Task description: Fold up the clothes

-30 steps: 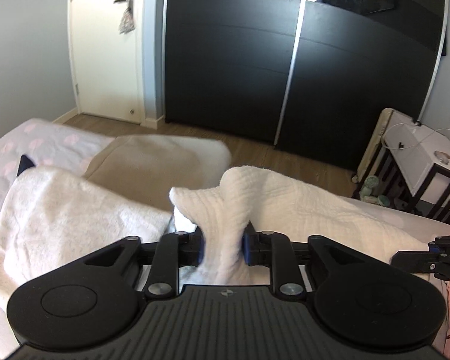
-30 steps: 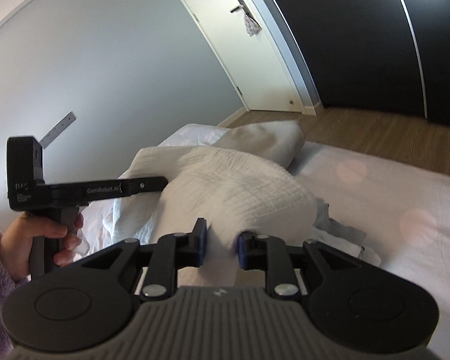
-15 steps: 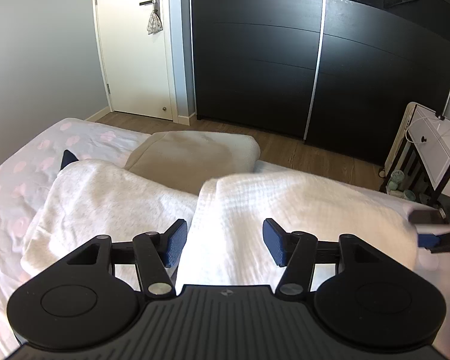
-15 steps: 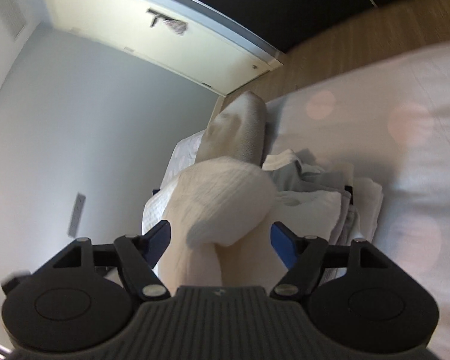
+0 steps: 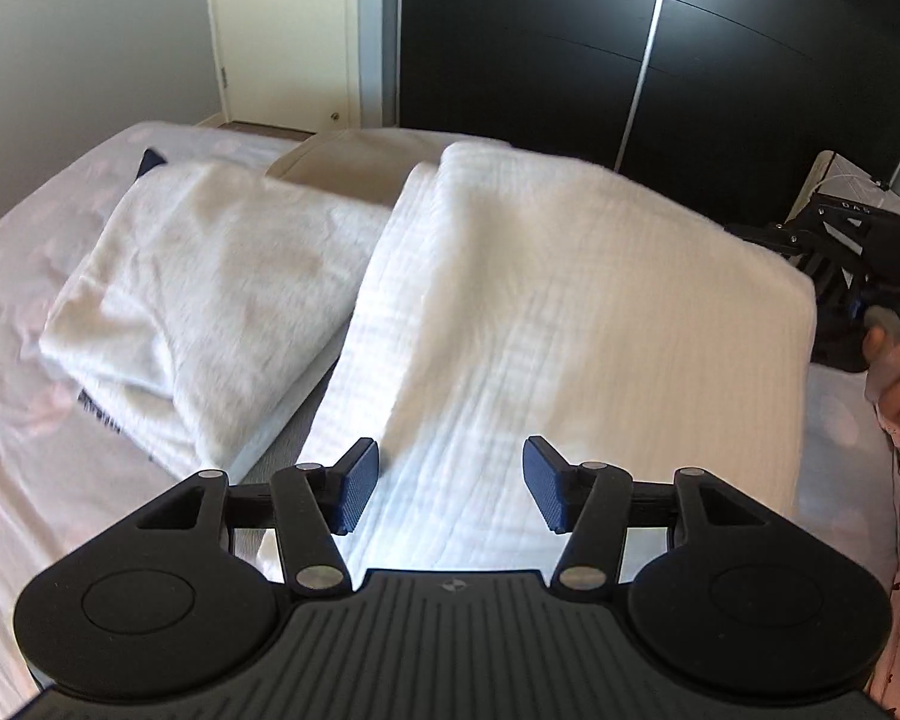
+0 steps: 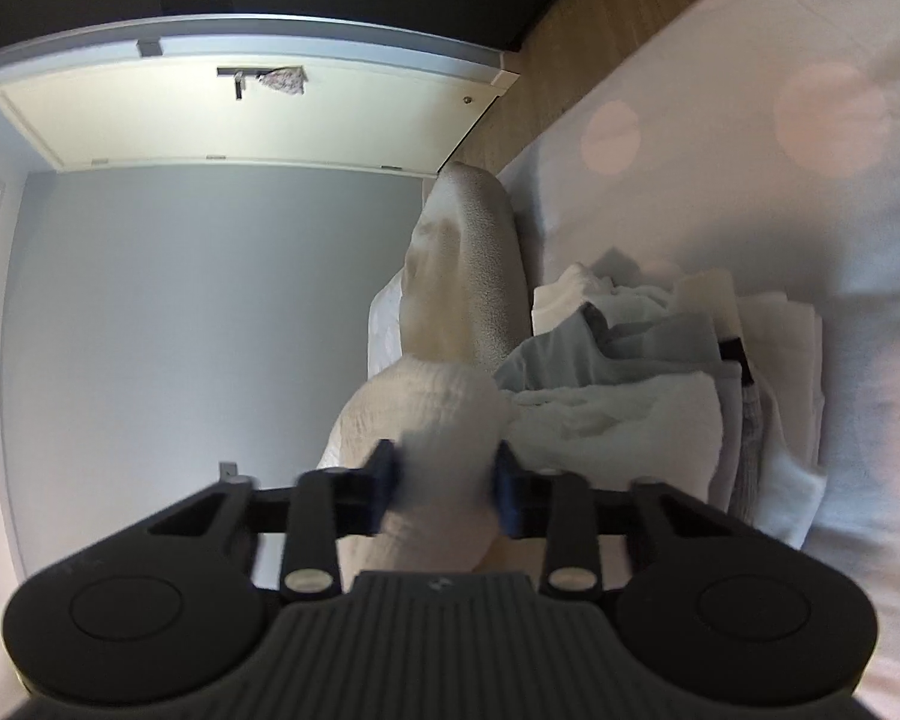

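A white ribbed cloth (image 5: 570, 312) lies folded flat on the bed, wide and smooth. My left gripper (image 5: 450, 480) hovers open just above its near edge, nothing between its blue pads. In the right wrist view, which is rolled sideways, my right gripper (image 6: 444, 486) is shut on the thick folded end of the same cloth (image 6: 444, 420), with fabric filling the gap between its pads. In the left wrist view the right gripper's body (image 5: 840, 234) shows at the cloth's far right corner, held by a hand (image 5: 894, 372).
A fluffy white folded garment (image 5: 210, 276) lies left of the cloth, on other folded pieces (image 6: 690, 360). A beige folded item (image 5: 354, 162) sits behind. The pink-dotted sheet (image 5: 30, 240) spreads left. A black wardrobe (image 5: 570, 60) and white door (image 5: 282, 30) stand beyond.
Both grippers let go of the raised cloth, which now lies folded flat. My left gripper stays open and has tilted down. My right gripper has rolled sideways and shut on the cloth's end.
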Demonstrator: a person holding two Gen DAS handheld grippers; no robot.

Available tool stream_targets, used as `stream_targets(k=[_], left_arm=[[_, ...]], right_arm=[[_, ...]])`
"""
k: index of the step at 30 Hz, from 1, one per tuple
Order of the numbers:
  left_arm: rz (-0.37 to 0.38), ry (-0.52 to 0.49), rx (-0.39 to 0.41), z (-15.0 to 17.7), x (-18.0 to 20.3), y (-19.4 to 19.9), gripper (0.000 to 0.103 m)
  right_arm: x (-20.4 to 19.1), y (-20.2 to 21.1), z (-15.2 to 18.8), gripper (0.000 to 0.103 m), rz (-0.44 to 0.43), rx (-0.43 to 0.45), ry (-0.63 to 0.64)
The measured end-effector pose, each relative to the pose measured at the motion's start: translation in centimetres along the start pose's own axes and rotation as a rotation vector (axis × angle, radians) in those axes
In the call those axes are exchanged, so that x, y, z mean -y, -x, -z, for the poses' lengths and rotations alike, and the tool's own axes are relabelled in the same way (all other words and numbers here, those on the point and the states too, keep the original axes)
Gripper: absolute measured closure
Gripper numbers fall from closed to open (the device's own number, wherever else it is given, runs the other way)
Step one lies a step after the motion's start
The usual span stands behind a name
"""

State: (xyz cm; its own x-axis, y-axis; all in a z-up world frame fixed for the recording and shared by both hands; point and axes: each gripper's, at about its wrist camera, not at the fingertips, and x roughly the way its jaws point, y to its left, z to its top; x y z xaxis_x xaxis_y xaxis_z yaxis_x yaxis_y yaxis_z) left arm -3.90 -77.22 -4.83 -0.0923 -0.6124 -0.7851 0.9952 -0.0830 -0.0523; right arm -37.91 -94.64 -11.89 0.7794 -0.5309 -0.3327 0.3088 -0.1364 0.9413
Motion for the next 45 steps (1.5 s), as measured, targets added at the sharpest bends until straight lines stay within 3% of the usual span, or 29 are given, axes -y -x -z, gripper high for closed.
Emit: stream_targets(k=[3,7,9,12,18,23,25,28,31,35,39,45], left_arm=[[0.006,0.033,0.005,1.2,-1.0,0.4,0.051],[0.068,0.149,0.015,2.9,-2.6,0.6,0.051],[0.110,0.213,0.021,3.6,-3.3,0.6,0.051],[0.162,0.290,0.041,4.3,-4.1,0.4,0.050],[0.179,0.329,0.071,4.4,-4.1,0.3,0.051],[0.171,0.309,0.089,4.1,-3.7,0.9,0.051],[0.157,0.286,0.096,4.0,-3.4,1.4,0.051],[0.137,0.249,0.106,3.8,-2.9,2.3,0.053],[0.129,0.207,0.136,2.9,-2.2,3.2,0.060],[0.118,0.153,0.177,0.7,-1.0,3.1,0.062],[0.090,0.114,0.176,-1.8,0.4,1.3,0.083],[0.107,0.170,0.126,-3.4,-0.1,-2.6,0.087]], right_arm=[[-2.6,0.3,-0.7,0.091,0.068,0.005,0.193],[-8.3,1.3,0.1,0.093,0.244,0.051,0.650],[-9.4,1.4,0.9,0.093,0.336,0.068,0.809],[-8.6,0.6,1.3,0.093,0.405,0.056,0.874],[-3.9,-2.2,1.6,0.093,0.534,0.031,0.879],[-2.8,-2.0,0.9,0.092,0.508,0.014,0.828],[-3.7,-1.1,0.8,0.083,0.477,0.005,0.838],[-5.8,0.6,1.6,0.069,0.465,0.025,0.921],[-8.0,2.2,3.1,0.069,0.447,0.061,1.036],[-10.7,2.7,5.4,0.070,0.349,0.043,1.126],[-12.8,-0.2,8.5,0.070,0.310,-0.032,1.223],[-13.3,-6.9,10.2,0.075,0.353,-0.129,1.282]])
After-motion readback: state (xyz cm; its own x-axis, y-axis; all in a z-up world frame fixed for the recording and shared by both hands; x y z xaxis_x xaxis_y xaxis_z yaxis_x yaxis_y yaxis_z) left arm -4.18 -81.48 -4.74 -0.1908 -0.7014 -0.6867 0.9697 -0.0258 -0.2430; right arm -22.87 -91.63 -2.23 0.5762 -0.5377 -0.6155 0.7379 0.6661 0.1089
